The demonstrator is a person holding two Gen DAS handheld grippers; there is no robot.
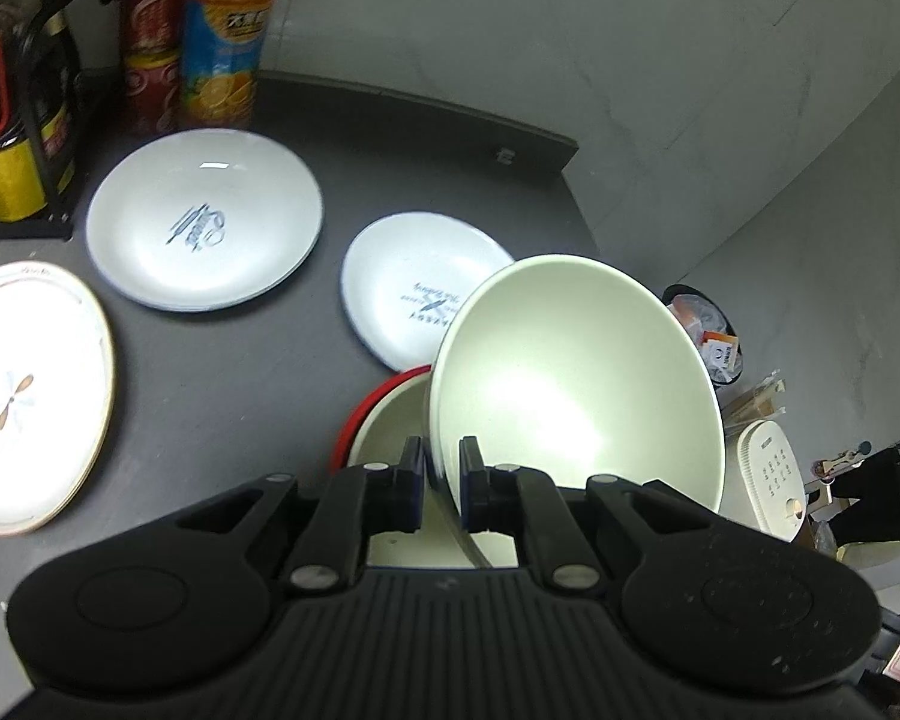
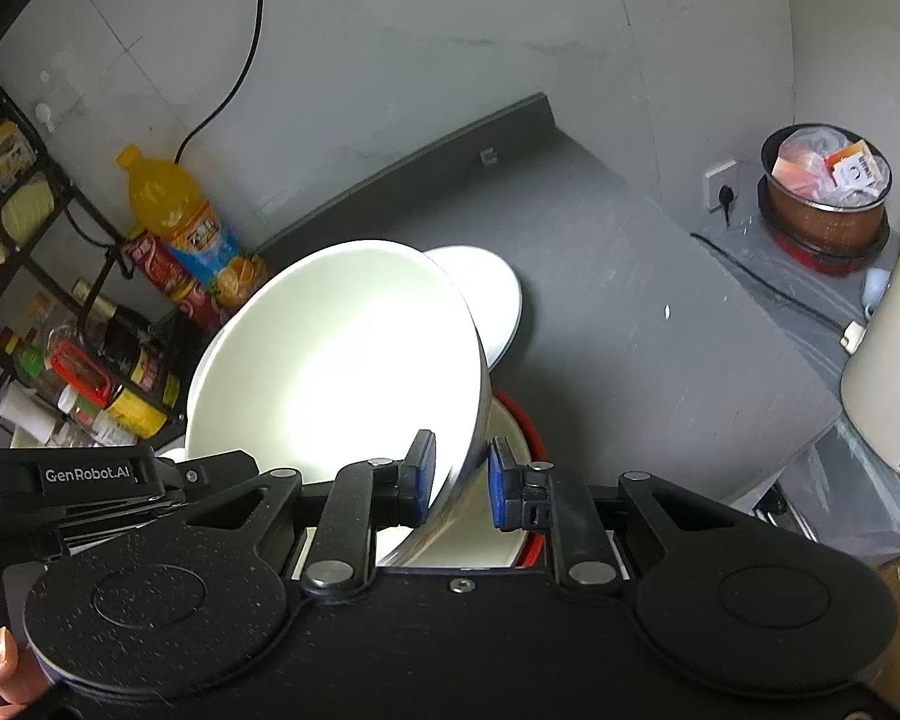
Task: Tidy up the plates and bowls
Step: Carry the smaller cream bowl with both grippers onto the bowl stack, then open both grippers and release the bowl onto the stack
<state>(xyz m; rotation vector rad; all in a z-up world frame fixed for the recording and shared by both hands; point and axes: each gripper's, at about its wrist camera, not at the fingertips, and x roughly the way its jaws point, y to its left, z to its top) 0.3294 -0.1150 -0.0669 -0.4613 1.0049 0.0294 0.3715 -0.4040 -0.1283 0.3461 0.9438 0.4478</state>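
Left tool (image 1: pixel 440 483) clamped on tilted white bowl (image 1: pixel 576 372) rim, right tool (image 2: pixel 462 477) loosely astride it.

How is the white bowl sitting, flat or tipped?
Tipped: the white bowl is held on edge above the red-rimmed bowl, inside facing the camera.

Three plates (image 1: pixel 204 219), two bowls (image 1: pixel 576 372), and two tongs (image 1: pixel 441 483) show.

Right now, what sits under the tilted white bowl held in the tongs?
Under the tilted white bowl sits a red-rimmed bowl with a cream interior, partly showing on the dark counter. Behind it, a printed plate is partly covered. The red-rimmed bowl's far side is hidden.
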